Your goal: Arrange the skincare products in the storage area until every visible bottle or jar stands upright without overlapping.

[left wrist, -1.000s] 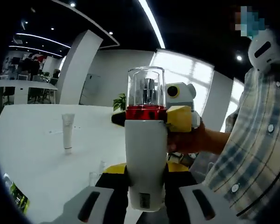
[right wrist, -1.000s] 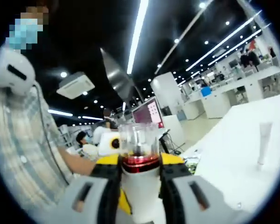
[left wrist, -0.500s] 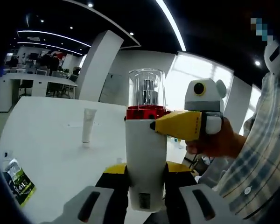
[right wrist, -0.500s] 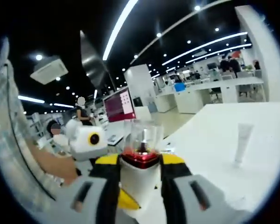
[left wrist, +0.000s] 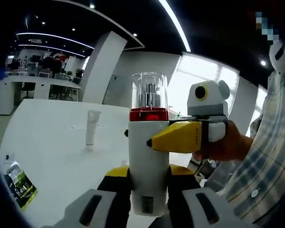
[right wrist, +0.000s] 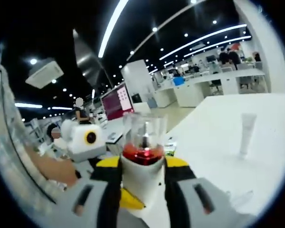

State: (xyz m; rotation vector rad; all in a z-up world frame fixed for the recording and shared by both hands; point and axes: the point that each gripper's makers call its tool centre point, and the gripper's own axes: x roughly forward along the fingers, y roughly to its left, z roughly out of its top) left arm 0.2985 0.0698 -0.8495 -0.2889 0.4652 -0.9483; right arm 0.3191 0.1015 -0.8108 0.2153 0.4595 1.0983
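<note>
Both grippers, left (left wrist: 147, 199) & right (right wrist: 142, 190), clamp one pump bottle (left wrist: 148, 156) mid-air, not placed; tube (left wrist: 91, 127) upright on table (left wrist: 47, 142) at 10 o'clock.

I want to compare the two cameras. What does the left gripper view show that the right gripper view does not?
The left gripper view alone shows a green packet at the table edge and the right gripper touching the pump bottle.

The right gripper view alone shows a pink monitor and the left gripper from the other side.

Both share the bottle with its red collar and clear cap, held between the jaws, and the white tube standing on the table.
</note>
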